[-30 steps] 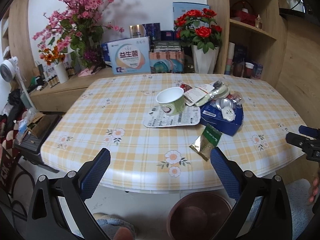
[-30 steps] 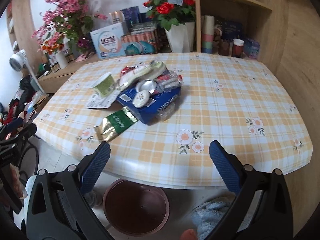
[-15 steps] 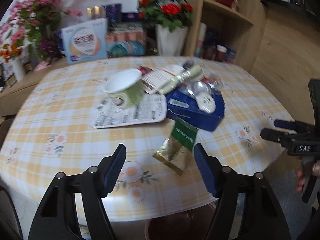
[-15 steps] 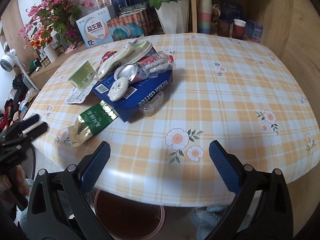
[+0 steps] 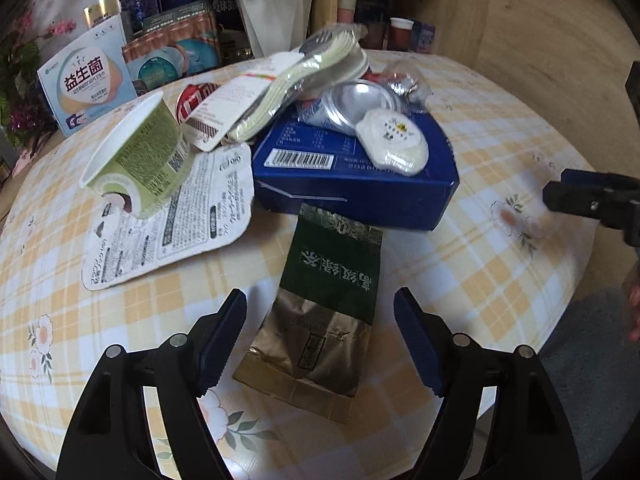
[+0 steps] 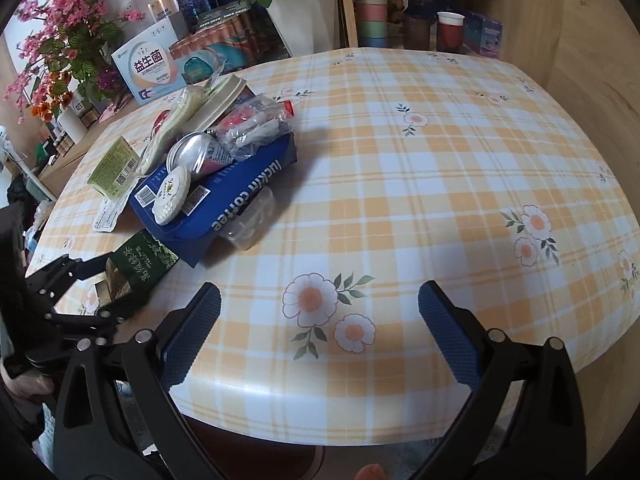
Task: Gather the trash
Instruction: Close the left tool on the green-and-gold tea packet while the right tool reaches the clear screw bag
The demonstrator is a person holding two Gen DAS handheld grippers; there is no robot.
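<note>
Left wrist view: my left claw stands wide, jaws just reopening slightly, straddling the green-gold tea packet untouched.

Bare checked tablecloth lies open right of the blue coffee box. Left, piled packaging and a tipped green cup crowd the tea packet.

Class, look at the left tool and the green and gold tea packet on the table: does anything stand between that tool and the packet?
Nothing visible does. The tea packet lies flat on the tablecloth between the open fingers of the left tool. The blue box lies past its far end, outside the approach.
</note>
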